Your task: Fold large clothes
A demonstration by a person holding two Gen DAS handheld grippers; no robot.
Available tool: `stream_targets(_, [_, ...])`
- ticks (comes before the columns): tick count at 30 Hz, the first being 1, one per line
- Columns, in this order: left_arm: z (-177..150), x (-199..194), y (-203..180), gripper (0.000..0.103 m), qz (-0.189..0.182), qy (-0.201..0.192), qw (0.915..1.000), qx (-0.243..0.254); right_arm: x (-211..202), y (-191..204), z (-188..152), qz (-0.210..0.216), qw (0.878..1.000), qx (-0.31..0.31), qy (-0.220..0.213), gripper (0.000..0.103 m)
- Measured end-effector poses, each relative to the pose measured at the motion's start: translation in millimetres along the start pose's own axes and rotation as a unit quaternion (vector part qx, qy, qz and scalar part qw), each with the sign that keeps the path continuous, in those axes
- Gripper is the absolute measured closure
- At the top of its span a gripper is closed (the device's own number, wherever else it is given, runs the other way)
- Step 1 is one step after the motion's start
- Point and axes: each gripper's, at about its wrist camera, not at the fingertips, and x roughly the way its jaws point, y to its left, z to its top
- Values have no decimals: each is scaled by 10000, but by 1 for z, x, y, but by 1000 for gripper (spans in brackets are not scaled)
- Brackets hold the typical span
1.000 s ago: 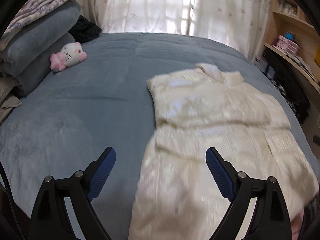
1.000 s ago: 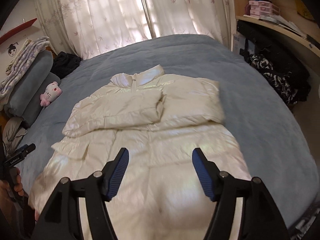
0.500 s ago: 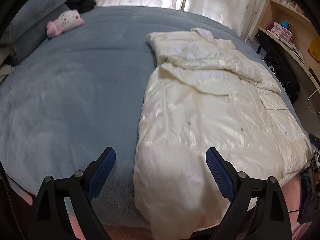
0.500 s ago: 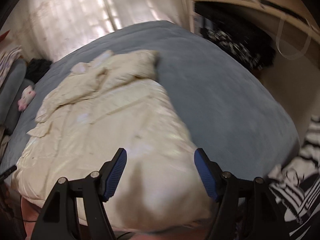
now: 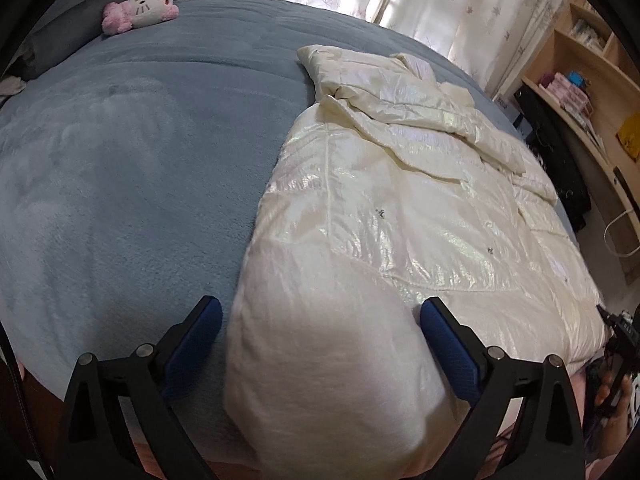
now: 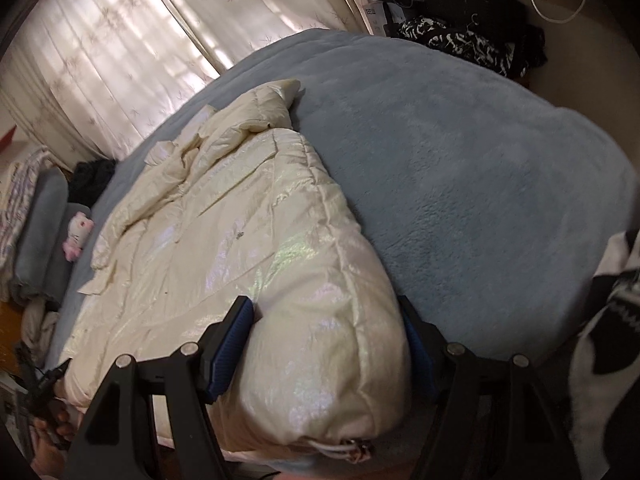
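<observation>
Two grippers straddle the hem corners of the cream jacket (image 5: 400, 208) at the lower frame edge – left gripper (image 5: 320, 332) opening wide, right gripper (image 6: 328, 336) also widening, pads beside the padding, gripping nothing yet. Slippery puffy fabric may escape a shallow pinch – the fold would then skew

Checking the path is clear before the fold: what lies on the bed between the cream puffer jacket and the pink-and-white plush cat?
Nothing: only bare blue blanket separates the puffer jacket from the plush cat, clearest in the left wrist view.
</observation>
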Motion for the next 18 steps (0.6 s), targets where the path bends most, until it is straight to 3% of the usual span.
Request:
stream_targets(4, [-8,-1,-7,8,-116,-179,9997,-73,0,1,-8,258,9997,24,-55,33])
stream_targets(5, [-11,-1,-9,11,-121,-226,9996,-68,0,3,-11,325,9994,-8,-69,39])
stream_targets(8, [-18,-5,-14,36,-197,-350,9991,-149,-1,7,-16,511,9987,-27,-77,65])
stream_targets(9, [-18,-7,-14,50,-240,-380,9988,-212,-3,9,-16,565,9984,-19,-94,72])
stream_targets(10, [-18,-8,-15,61,-274,-404,9983,-302,-4,12,-16,562,9984,-25,-112,74])
stream_targets(13, [-12,-16,-18,80,-313,-484,9970,-516,-12,25,-11,452,9985,-132,-265,84])
stream_targets(18, [-3,-36,-31,87,-215,-653,9952,-702,-47,47,1,582,9946,-86,-857,88])
